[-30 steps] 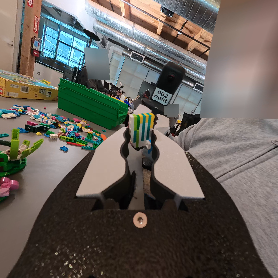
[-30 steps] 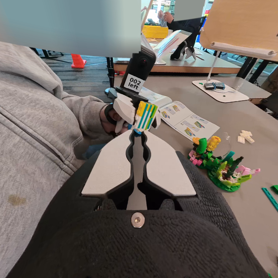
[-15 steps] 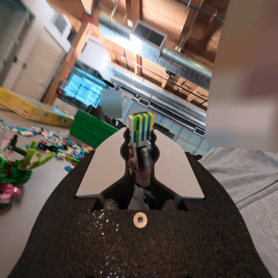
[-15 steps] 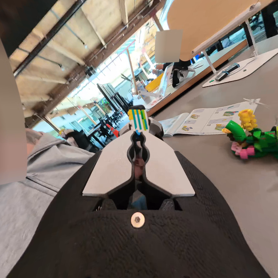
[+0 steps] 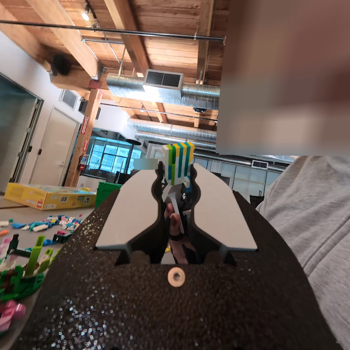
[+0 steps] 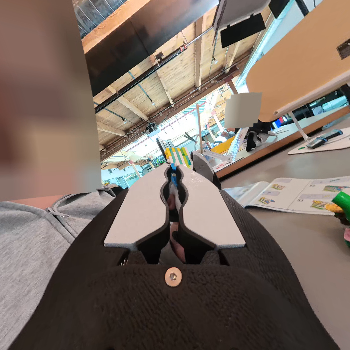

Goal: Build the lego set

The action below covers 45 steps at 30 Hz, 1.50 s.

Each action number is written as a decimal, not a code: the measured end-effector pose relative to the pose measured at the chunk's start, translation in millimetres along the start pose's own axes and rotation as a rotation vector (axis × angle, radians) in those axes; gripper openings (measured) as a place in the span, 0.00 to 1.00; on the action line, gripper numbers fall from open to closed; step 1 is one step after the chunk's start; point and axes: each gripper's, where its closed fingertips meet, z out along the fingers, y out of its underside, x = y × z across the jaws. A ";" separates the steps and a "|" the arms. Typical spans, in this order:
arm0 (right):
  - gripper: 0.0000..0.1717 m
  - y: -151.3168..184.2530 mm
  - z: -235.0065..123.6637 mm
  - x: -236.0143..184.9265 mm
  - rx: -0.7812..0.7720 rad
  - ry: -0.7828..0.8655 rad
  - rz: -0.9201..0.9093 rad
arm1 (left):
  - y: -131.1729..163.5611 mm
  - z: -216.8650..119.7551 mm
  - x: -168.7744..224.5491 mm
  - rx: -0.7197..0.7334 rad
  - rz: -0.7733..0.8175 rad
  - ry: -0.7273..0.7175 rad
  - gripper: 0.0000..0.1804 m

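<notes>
My left gripper (image 5: 177, 168) is shut on a small striped brick block (image 5: 178, 162) of white, green, yellow and teal, and holds it up in the air. Both pads press on its sides. My right gripper (image 6: 173, 166) is shut on a thin blue piece (image 6: 173, 177) that sticks out of the block's underside (image 6: 179, 156). The blue piece also shows in the left wrist view (image 5: 189, 186), below the block. One left finger (image 6: 201, 166) shows beside the block in the right wrist view. Both grippers are tilted up towards the ceiling, close to a person's grey sweatshirt (image 5: 303, 217).
On the grey table lie a yellow box (image 5: 47, 198), a green bin (image 5: 108, 189), scattered loose bricks (image 5: 47, 225) and a green plant model (image 5: 28, 265). An open instruction booklet (image 6: 284, 193) and a green and yellow flower model (image 6: 341, 204) are at the right. My two grippers' fingertips are within a few centimetres of each other. Left tips and right tips are each some 20 centimetres from the green plant model (image 5: 28, 265).
Both grippers have tilted upward with the block, away from the table. The right fingers have closed from a small gap onto the blue piece under the block. The left grasp is unchanged.
</notes>
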 end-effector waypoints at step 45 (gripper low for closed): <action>0.06 -3.4 17.1 -27.5 0.123 0.072 -0.372 | -13.5 5.5 28.2 0.099 -0.031 0.213 0.15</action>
